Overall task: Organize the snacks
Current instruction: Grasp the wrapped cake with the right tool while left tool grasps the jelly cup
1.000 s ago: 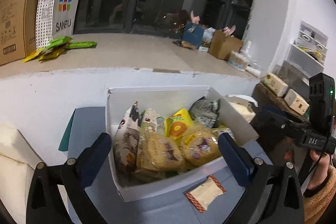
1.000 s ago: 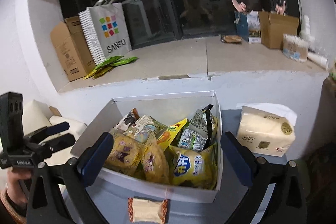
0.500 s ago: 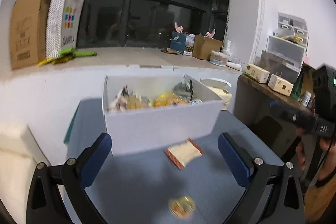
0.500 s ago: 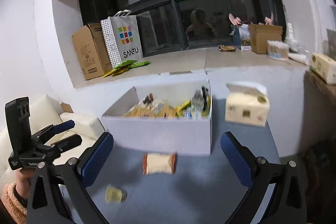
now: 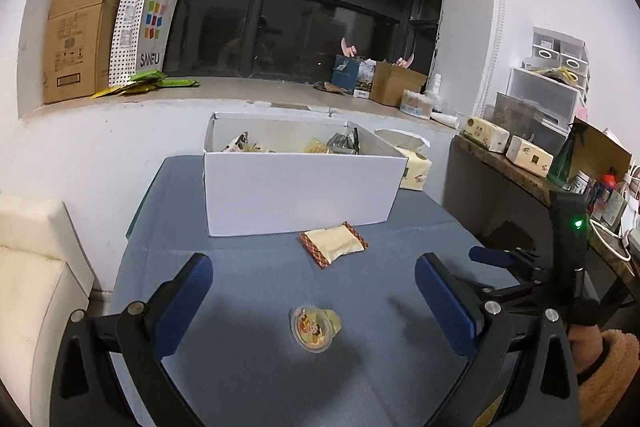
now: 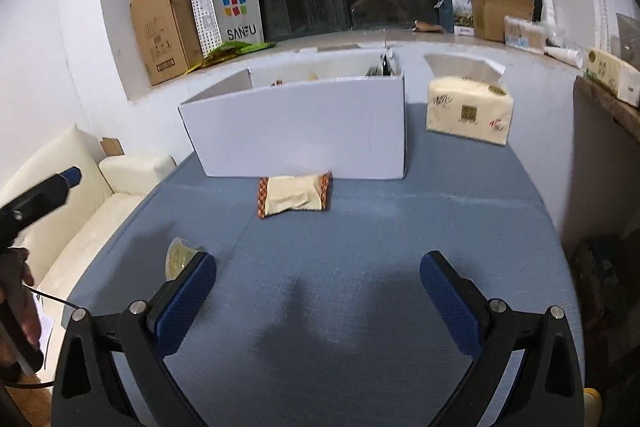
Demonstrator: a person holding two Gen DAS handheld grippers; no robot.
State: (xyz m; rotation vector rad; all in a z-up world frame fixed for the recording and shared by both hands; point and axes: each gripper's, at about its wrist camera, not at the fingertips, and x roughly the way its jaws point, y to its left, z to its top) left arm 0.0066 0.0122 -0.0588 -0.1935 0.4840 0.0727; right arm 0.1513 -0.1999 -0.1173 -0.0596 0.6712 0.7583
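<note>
A white box point(image 5: 300, 191) with several snack packs inside stands at the far side of the blue table point(image 5: 248, 367); it also shows in the right wrist view point(image 6: 304, 135). A cream snack packet with orange ends point(image 5: 334, 243) lies just in front of it, also in the right wrist view point(image 6: 294, 195). A small round jelly cup point(image 5: 315, 327) lies nearer, partly hidden behind a finger in the right wrist view point(image 6: 178, 257). My left gripper point(image 5: 314, 301) is open and empty, low over the table around the cup. My right gripper point(image 6: 318, 295) is open and empty.
A tissue pack point(image 6: 468, 109) stands right of the box. A cream sofa point(image 6: 80, 203) is left of the table. A cardboard box point(image 5: 80, 35) and a SANFU bag point(image 5: 146, 27) sit on the window ledge. A cluttered side counter point(image 5: 532, 163) is at the right.
Both grippers have pulled back and down from above the box to low over the near table. The packet and the jelly cup have come into view.
</note>
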